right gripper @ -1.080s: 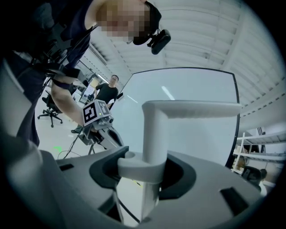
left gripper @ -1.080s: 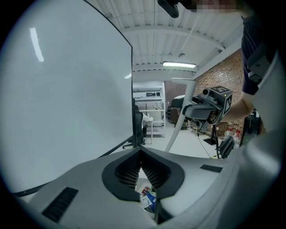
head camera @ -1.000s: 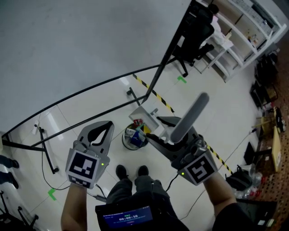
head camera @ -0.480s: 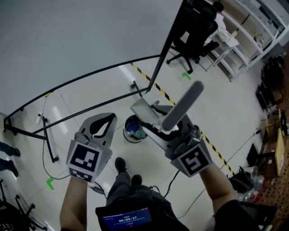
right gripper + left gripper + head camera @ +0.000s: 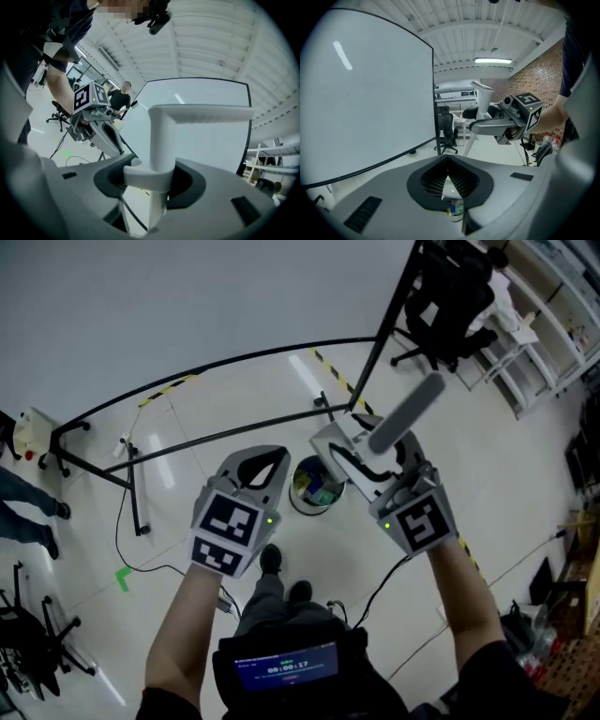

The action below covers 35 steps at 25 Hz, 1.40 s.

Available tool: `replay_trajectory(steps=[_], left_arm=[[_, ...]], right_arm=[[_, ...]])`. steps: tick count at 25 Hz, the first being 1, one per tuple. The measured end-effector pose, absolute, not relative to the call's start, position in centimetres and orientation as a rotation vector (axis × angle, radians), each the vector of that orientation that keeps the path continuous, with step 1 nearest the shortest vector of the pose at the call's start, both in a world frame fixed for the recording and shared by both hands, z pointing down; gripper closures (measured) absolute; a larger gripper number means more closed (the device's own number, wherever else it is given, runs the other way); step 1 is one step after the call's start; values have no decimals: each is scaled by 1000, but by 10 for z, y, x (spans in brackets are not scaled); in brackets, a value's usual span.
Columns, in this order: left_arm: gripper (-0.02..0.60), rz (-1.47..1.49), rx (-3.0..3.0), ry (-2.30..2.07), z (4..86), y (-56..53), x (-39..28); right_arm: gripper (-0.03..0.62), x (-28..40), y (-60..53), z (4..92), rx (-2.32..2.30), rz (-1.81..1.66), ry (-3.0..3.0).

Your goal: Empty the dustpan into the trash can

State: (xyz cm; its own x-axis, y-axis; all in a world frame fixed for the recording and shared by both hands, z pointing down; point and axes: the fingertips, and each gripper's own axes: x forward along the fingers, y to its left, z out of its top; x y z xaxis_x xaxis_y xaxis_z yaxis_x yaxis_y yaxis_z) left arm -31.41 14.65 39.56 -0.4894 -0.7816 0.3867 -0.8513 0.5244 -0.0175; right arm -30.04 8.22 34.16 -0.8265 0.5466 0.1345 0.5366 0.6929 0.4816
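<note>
In the head view a round trash can (image 5: 317,486) with coloured rubbish inside stands on the pale floor, just beyond my feet. My right gripper (image 5: 364,465) is shut on the dustpan's long grey handle (image 5: 409,412). The white pan (image 5: 334,440) hangs above the can's far right rim. The right gripper view shows the handle (image 5: 161,140) clamped between the jaws of the right gripper (image 5: 151,165). My left gripper (image 5: 279,457) is shut and empty, left of the can. In the left gripper view its tips (image 5: 448,158) meet, with the can's rubbish (image 5: 453,206) showing below them.
A big white board on a black tube frame (image 5: 234,360) stands behind the can. Yellow-black floor tape (image 5: 336,376) runs past it. An office chair (image 5: 450,306) and shelves (image 5: 553,324) are at the upper right. Cables (image 5: 122,521) trail on the floor at left.
My left gripper has swung right, closer to the trash can and the right gripper. The right gripper still holds the dustpan, whose pan now sits over the can's far rim.
</note>
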Motion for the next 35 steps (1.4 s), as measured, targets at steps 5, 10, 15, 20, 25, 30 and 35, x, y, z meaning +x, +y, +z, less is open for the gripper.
replay_trajectory(steps=[5,10,15,20,25,30,35], left_arm=[[591,271,1376,-2433,384,153,-324],[591,222,1409,-2425,380,157,-336],[591,151,1419,-2410,387,169,-357],[591,117,1469,-2391,383,176,-373],[591,111,1514,-2370,384,183,-394],[591,117,1567,-2345,382,178,-405],[591,104,1626,-2326,375,171,-409]], right_arm=[[384,-315,85,347,925,840,2914],[384,-329,83,337,901,840,2916],[384,-351,80,338,842,830,2985],[384,-377,54,315,548,700,3105],[384,-393,38,313,424,687,3159],[383,-401,28,290,343,629,3160],[381,-399,19,262,267,572,3186]])
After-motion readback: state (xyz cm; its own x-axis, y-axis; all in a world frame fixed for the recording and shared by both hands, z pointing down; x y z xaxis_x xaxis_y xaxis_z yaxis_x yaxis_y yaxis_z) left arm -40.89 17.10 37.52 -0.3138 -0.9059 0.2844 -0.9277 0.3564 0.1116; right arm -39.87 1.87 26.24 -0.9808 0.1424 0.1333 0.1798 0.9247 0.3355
